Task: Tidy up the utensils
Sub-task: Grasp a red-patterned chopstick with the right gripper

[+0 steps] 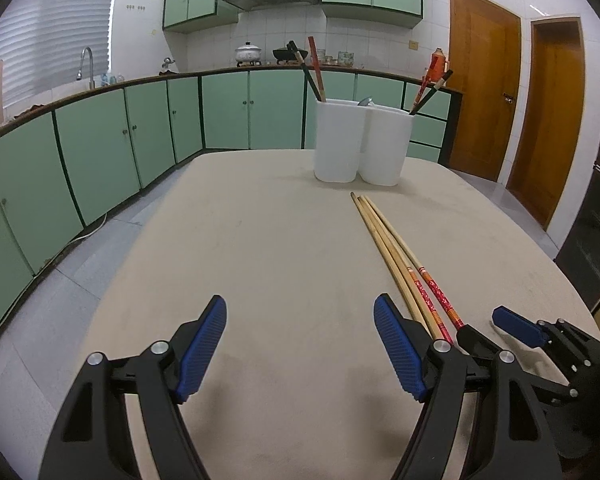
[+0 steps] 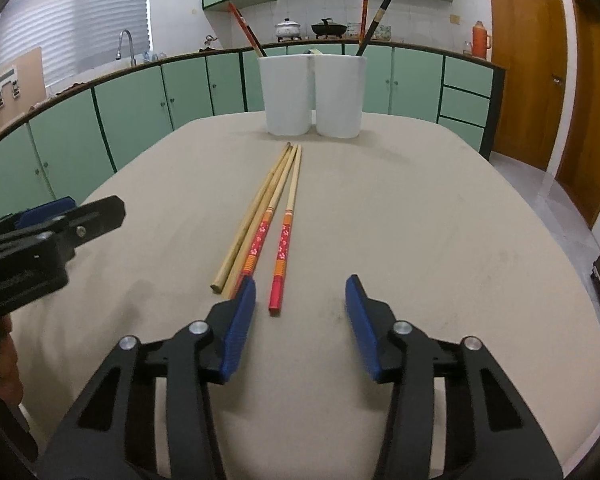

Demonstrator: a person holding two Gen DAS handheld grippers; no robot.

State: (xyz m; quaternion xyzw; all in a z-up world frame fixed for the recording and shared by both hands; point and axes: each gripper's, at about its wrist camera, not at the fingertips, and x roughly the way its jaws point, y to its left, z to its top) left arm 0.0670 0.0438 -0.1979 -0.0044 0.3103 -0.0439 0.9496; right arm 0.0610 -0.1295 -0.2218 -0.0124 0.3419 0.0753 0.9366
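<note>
Several chopsticks (image 2: pixel 274 216) lie together on the beige table, two plain wood and two with red patterned handles; they also show in the left wrist view (image 1: pixel 396 256). A white two-compartment holder (image 2: pixel 313 96) stands at the table's far end with red and dark chopsticks upright in each side; it shows in the left wrist view (image 1: pixel 363 142) too. My right gripper (image 2: pixel 300 320) is open and empty, just short of the handle ends. My left gripper (image 1: pixel 300 344) is open and empty, to the left of the chopsticks.
The beige table (image 1: pixel 260 240) has rounded edges. Green kitchen cabinets (image 1: pixel 100 152) curve around the left and back, with a sink tap and pots on the counter. Wooden doors (image 1: pixel 484 88) stand at the right.
</note>
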